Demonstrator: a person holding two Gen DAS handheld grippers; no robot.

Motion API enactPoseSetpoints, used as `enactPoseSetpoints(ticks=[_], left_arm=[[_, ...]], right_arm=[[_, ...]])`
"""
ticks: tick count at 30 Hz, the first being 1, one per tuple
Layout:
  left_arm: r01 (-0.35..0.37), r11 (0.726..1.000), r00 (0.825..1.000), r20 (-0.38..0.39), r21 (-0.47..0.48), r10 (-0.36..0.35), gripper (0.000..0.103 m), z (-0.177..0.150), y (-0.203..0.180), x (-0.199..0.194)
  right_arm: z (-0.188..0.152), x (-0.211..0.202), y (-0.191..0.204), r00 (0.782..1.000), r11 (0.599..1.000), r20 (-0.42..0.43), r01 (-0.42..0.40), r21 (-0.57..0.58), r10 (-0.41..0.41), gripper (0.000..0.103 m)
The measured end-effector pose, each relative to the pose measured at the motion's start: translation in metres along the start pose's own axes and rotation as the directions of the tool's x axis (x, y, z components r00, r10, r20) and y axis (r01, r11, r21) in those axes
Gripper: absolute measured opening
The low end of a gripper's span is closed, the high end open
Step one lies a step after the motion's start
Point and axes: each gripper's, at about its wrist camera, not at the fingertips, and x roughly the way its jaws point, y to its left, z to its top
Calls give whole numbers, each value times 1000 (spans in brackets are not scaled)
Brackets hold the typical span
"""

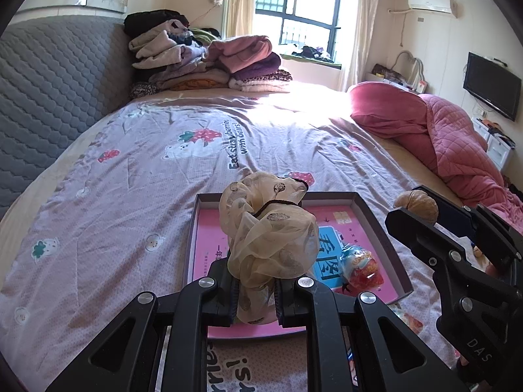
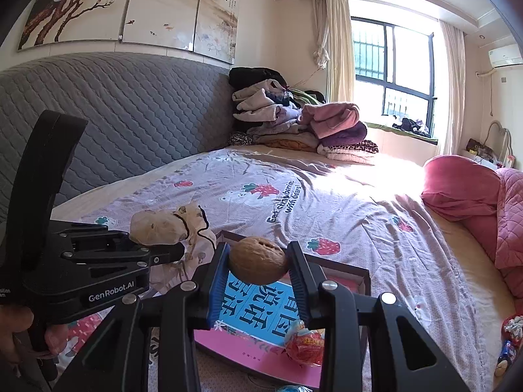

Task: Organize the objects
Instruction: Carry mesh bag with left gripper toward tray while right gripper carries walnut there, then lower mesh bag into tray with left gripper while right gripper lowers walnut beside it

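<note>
My left gripper (image 1: pixel 255 297) is shut on a beige gauze scrunchie (image 1: pixel 268 238) with brown spots, held above the near left part of a shallow pink-lined box (image 1: pixel 382 228) on the bed. The same scrunchie (image 2: pixel 163 227) and left gripper (image 2: pixel 178 251) show at the left of the right wrist view. My right gripper (image 2: pixel 258 263) is shut on a brown walnut (image 2: pixel 258 263), hanging over the box (image 2: pixel 356 272); that walnut (image 1: pixel 416 204) appears at the right of the left wrist view. A red and blue wrapped candy (image 1: pixel 361 266) lies inside the box (image 2: pixel 305 346).
The bed has a lilac strawberry-print sheet (image 1: pixel 157 170). Folded clothes (image 1: pixel 209 62) are stacked at its far end, and a pink quilt (image 1: pixel 434 130) lies along the right side. More small wrapped items (image 2: pixel 508 343) lie on the sheet at the right. A hand (image 2: pixel 19 336) holds the left gripper's handle.
</note>
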Motion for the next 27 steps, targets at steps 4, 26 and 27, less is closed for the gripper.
enactPoseSetpoints(ticks=[4, 26, 27], left_arm=[[-7, 1000, 1000, -15, 3, 7, 17, -4, 4, 9], [-39, 999, 995, -97, -6, 38, 17, -24, 19, 58], [-39, 999, 994, -99, -6, 38, 17, -25, 19, 60]], right_arm=[[-4, 13, 0, 1000, 1000, -15, 14, 8, -14, 36], [-37, 71, 1, 988, 999, -155, 12, 32, -6, 36], [-39, 72, 1, 987, 999, -160, 13, 31, -7, 36]])
